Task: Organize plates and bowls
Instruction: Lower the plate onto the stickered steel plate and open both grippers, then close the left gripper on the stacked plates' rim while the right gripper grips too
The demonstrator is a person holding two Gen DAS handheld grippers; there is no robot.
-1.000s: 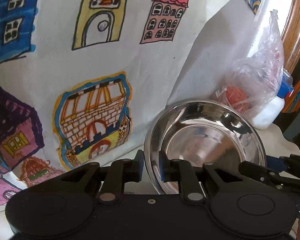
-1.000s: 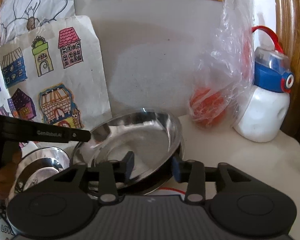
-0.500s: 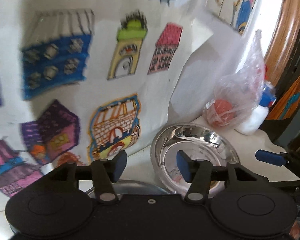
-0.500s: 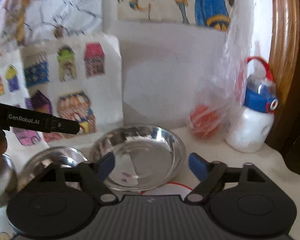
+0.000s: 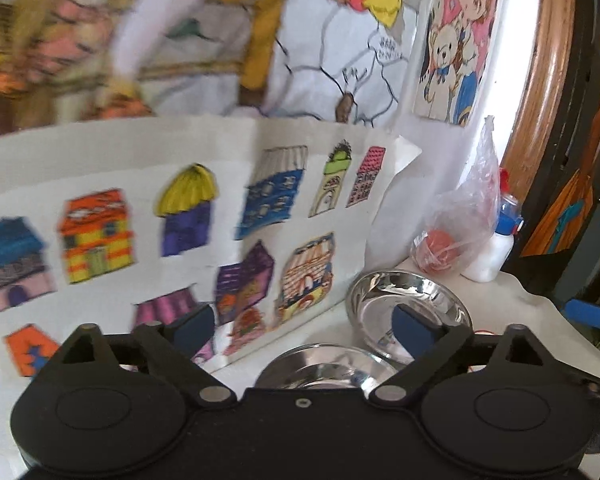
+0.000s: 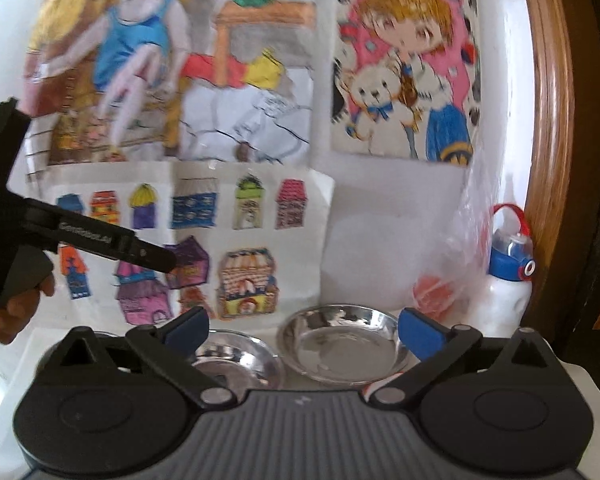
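Biggest thing in view is the wall (image 6: pixel 380 220), plastered with kids' drawings, and the top ones are smeared with blur so I can't really read them. The house drawing sheet (image 5: pixel 140 184) leans at the back of the white table (image 6: pixel 572 384), its lower left cut off by my left gripper's body. A wooden frame (image 6: pixel 548 120) runs up the right edge.

My left gripper (image 5: pixel 304 326) has just been opening and now sits spread wide with nothing between the pads. Same for my right gripper (image 6: pixel 302 330): jaws just been opening, wide apart, holding nothing, touching nothing.

Both steel pieces sit on the table near the wall. The shallow steel plate (image 6: pixel 344 344) is on the right; the steel bowl (image 6: pixel 236 360) is just beside it to the left, half hidden behind my right gripper. Whether they touch, can't tell.

Right of the plate there's a clear plastic bag (image 6: pixel 456 264) with something red inside, too blurry to name, then a white bottle with a blue cap (image 6: pixel 508 280).
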